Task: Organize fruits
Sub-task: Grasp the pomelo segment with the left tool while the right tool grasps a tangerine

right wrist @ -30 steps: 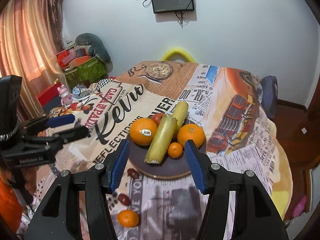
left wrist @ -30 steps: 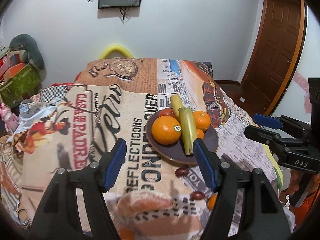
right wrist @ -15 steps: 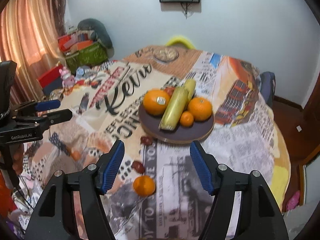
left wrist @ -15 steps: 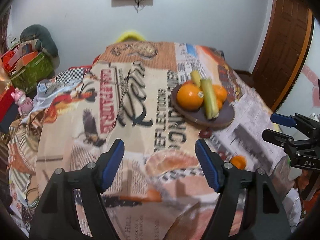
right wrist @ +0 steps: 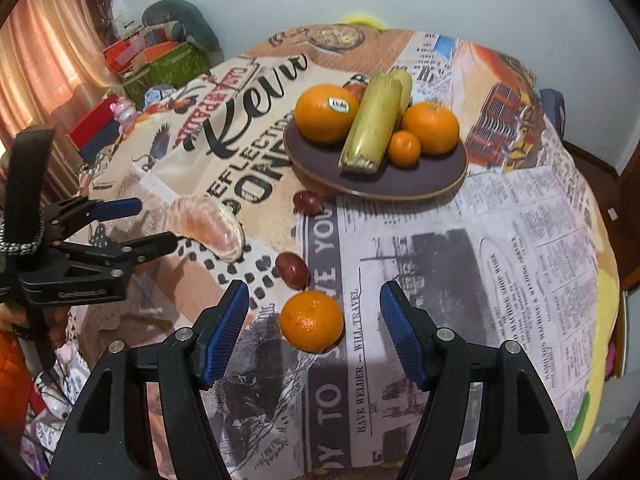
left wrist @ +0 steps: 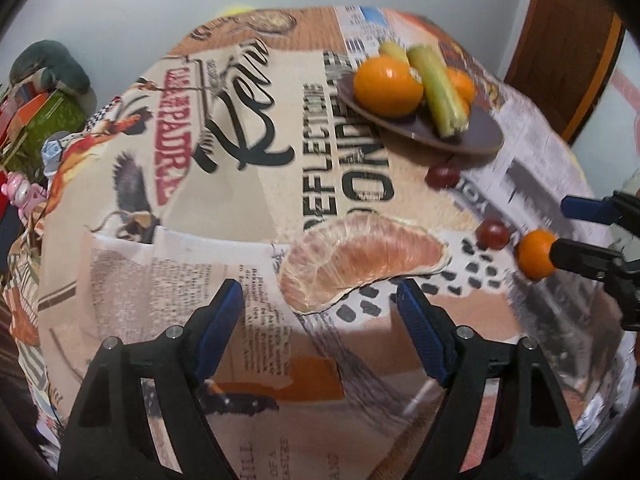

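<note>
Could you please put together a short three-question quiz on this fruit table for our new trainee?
1. True or false: the loose small orange already lies on the dark plate.
2. How many dark red fruits lie on the tablecloth off the plate? A) one B) two C) four
3. Fill in: the right gripper has its jaws apart on either side of the loose small ______.

Key
1. False: it lies on the cloth, nearer the camera than the plate.
2. B: one by the plate's rim, one next to the loose orange.
3. orange; the pads do not touch it.
</note>
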Demonstrator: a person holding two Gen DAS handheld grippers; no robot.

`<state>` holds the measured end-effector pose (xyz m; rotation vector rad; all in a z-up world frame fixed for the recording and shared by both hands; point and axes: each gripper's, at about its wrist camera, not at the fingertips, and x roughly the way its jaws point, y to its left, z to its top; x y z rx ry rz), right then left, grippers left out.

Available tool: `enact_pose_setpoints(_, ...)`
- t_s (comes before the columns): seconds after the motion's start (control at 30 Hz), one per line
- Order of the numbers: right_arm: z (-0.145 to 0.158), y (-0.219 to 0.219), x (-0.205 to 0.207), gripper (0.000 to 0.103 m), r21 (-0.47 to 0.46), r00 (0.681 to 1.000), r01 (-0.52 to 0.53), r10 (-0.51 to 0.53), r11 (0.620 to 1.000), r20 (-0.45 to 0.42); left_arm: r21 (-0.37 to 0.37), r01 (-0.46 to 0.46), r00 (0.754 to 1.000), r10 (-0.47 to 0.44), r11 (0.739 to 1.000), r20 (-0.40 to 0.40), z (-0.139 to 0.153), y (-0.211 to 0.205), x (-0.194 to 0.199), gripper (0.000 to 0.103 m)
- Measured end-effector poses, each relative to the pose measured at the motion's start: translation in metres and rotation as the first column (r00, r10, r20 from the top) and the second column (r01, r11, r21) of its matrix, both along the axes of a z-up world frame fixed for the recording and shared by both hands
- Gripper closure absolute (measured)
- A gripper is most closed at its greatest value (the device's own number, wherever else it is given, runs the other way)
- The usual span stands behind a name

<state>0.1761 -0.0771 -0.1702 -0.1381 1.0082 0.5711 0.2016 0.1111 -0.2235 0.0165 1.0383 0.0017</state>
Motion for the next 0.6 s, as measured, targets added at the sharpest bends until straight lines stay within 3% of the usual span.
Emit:
enact_pose_setpoints(0.17,-0.013,-0.001,0.003,0.038,0.013,0.999,-0.003,0.004,1.000,-0.052,0.070,0.030,1.000,-0.030,0.997,0.005,-0.009,-0.013,0.011,0.017)
enact_pose_setpoints(0.43,-0.029,0.002,0.001,0.040,-0.007,0.997,-0.036,0.035,0.999,-0.075,0.048,0.038,0.999,-0.038,0.998,-0.008,-0.012,-0.020,0.037,0.016)
enact_pose_setpoints(0.6,-0.028,0.000,0.004,0.063,-0.019,0.998,-0.043,0.042,0.999,-0.052,0.024,0.032,0.999,-0.032,0.999,0.003,-0.016,-0.022,0.050,0.018)
